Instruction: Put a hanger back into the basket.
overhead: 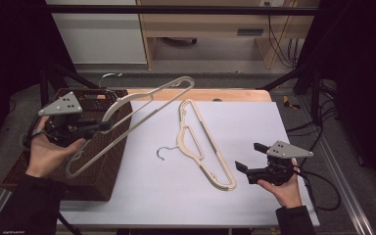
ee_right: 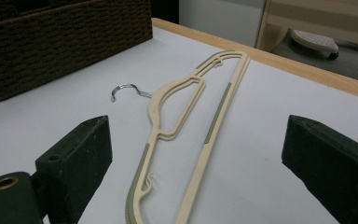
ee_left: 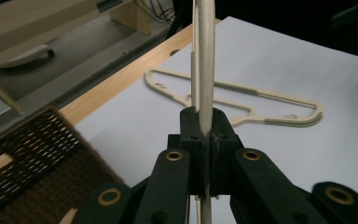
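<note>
Black jaws of the left gripper (ee_left: 204,140) sit closest in its own view, pressed together on the bar of a cream hanger (ee_left: 206,70) that rises straight up between them. From the high view, that left gripper (overhead: 105,126) is held over the dark wicker basket (overhead: 103,171) at the table's left edge, and the held hanger (overhead: 142,105) slants up and to the right, its lower end hanging over the basket and its upper end above the white table sheet (overhead: 254,122). Near the middle of the sheet a second cream hanger (overhead: 203,142) lies flat, its metal hook (overhead: 165,152) pointing left toward the basket. Further right, the right gripper (overhead: 249,156) hovers just beside that flat hanger's lower end; its jaws stand wide apart and hold nothing, and in its own view the flat hanger (ee_right: 191,121) runs between them on the sheet, with the basket (ee_right: 65,42) behind at upper left
</note>
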Demonstrator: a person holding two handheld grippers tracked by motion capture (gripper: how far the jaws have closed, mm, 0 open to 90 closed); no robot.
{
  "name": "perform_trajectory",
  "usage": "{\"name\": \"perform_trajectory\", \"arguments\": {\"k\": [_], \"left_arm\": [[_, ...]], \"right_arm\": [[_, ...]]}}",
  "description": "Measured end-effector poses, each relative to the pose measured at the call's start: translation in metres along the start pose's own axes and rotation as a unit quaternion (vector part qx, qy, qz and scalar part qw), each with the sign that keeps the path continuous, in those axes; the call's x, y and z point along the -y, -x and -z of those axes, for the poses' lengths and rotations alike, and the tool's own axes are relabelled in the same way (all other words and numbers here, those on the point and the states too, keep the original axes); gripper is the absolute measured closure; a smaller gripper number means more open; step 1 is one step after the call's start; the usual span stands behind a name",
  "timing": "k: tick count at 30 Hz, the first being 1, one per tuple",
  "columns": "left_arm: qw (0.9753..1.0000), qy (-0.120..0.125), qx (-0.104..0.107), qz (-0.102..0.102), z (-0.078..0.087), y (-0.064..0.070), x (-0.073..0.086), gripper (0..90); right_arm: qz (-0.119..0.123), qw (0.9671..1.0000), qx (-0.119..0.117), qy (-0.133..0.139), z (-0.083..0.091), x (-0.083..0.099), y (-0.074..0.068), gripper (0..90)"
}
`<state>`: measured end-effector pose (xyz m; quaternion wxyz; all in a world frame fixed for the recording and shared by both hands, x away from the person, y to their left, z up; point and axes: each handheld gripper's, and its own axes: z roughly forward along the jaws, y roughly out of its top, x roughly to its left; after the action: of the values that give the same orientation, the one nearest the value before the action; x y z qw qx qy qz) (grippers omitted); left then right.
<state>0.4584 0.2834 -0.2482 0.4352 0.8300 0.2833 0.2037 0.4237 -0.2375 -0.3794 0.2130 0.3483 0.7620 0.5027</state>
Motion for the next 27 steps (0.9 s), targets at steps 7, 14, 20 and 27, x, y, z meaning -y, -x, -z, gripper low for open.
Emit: {"name": "perform_trajectory", "arguments": {"k": [7,14,20,27], "left_arm": [[0.9996,-0.010,-0.020,0.017,0.009,-0.034,0.024,86.8],[0.9981,-0.022,-0.047,0.033,0.022,-0.062,0.047,86.8],[0.9955,-0.032,-0.072,0.053,0.037,-0.082,0.071,86.8],[0.9909,-0.050,-0.098,0.077,0.039,-0.099,0.092,86.8]], "right_arm": [[-0.002,1.0000,-0.002,-0.004,-0.001,0.001,0.000,8.3],[-0.001,1.0000,-0.001,-0.009,-0.003,0.002,0.000,8.0],[-0.001,0.9999,-0.001,-0.011,-0.004,0.002,0.000,8.0],[0.000,0.9999,-0.003,-0.015,-0.006,0.003,-0.001,8.0]]}}
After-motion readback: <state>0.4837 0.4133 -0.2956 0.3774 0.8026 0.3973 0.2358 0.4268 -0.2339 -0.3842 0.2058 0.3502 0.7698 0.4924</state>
